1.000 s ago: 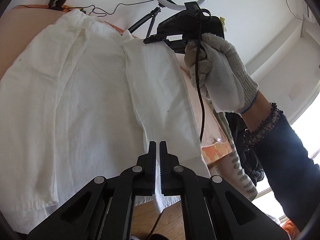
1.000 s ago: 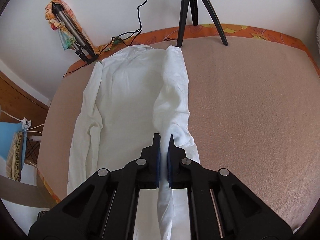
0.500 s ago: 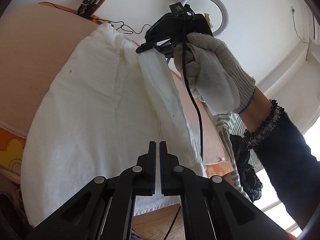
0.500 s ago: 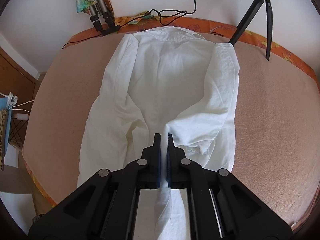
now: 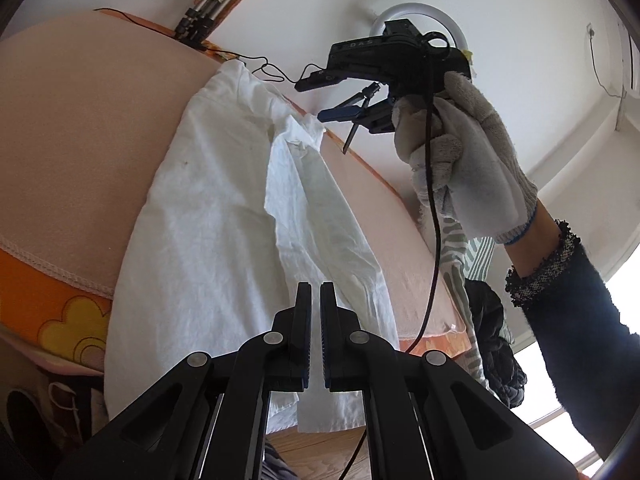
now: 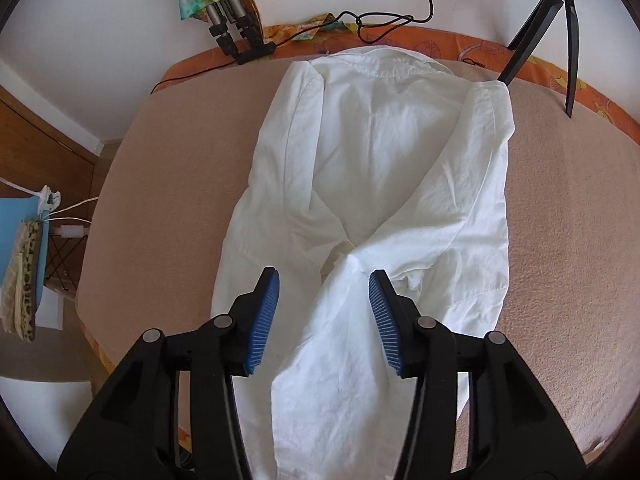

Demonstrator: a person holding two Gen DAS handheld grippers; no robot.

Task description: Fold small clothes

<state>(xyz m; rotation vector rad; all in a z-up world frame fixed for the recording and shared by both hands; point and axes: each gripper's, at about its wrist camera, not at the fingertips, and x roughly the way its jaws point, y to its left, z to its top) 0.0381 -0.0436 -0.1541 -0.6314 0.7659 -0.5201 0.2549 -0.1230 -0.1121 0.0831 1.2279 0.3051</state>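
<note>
A white shirt (image 6: 372, 168) lies flat on a pink-covered bed (image 6: 560, 240) against a white wall. The right tool (image 6: 324, 280) has just been opening; its jaws are spread above a folded sleeve, not touching it. The left tool (image 5: 316, 300) is pressed together, empty, near the shirt's hem.

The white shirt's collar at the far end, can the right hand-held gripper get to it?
Probably yes: the right hand-held gripper is open over the white shirt, and nothing covers the collar.
</note>
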